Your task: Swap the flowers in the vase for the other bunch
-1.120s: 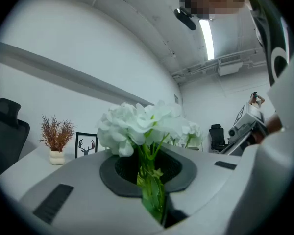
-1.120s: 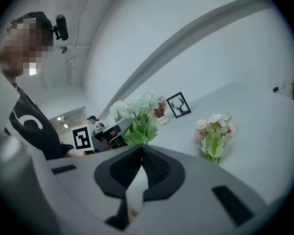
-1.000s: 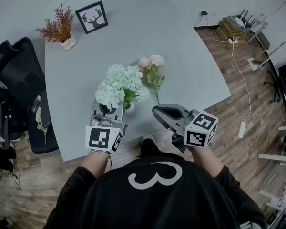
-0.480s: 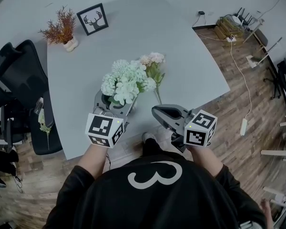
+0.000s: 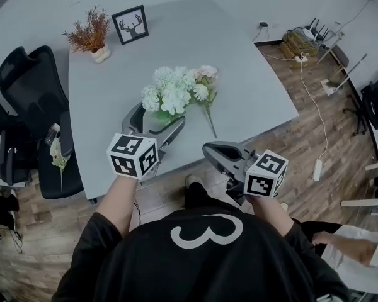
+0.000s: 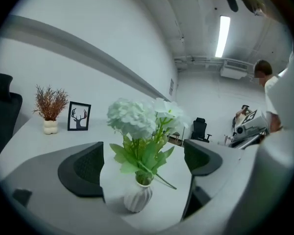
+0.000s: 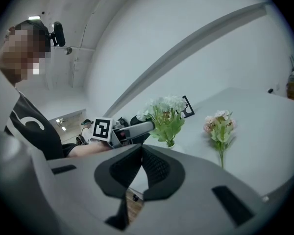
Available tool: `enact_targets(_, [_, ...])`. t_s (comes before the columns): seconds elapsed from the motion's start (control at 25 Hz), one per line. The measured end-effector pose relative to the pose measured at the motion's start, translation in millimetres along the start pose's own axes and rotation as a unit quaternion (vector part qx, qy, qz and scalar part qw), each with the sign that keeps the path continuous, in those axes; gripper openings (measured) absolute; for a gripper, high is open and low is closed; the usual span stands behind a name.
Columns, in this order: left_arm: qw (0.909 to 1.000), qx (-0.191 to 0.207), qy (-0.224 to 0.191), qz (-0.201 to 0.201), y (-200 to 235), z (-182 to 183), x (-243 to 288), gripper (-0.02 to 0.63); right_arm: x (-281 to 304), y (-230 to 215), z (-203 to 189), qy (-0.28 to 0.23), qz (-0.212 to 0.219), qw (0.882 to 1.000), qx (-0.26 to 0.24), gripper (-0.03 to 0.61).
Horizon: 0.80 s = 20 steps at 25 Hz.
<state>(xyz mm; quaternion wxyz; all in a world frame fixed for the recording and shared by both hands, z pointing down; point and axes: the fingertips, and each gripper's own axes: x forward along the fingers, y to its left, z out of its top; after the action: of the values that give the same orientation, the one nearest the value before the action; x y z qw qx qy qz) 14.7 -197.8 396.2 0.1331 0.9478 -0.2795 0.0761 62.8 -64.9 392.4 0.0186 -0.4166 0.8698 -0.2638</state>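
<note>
Left gripper (image 5: 155, 121) jaws have just been opened wide (nearly shut a second ago). The white ribbed vase (image 6: 138, 198) with the white flowers (image 5: 172, 93) is seen between them, untouched, near the table's (image 5: 252, 74) near edge. The pink bunch (image 5: 205, 80) is laid just right of it. Right gripper (image 7: 138, 149) jaws are pressed together, empty.

Head view: blooms (image 5: 173, 93) hide the vase (image 6: 137, 199)

An office: swivel chairs (image 5: 26, 83) beside meeting table (image 5: 239, 61).
</note>
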Motion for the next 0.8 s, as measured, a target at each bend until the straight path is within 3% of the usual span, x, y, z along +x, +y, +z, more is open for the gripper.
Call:
enact_targets(0.2, [0.9993,-0.027,-0.025,-0.003,-12,-6,-42,0.5,-26,22,-10,-0.001,-0.006,1.0,-0.012,0.009])
enact_targets(0.4, [0.9957,-0.067,-0.021,-0.06,-55,-10,-89,0.495,-41,43,1,-0.021,0.005,0.999,-0.034,0.009])
enact_targets(0.6, [0.9929,-0.047,-0.029,-0.105,-114,15,-134,0.472,-47,76,19,-0.036,0.044,0.996,-0.063,0.009])
enact_targets(0.64, [0.9924,-0.044,-0.031,-0.111,-125,21,-141,0.434,-48,83,21,-0.037,0.054,0.995,-0.07,0.009])
enact_targets(0.8, [0.9942,-0.015,-0.053,-0.092,-166,35,-173,0.131,-66,112,21,-0.039,0.09,0.992,-0.085,0.009])
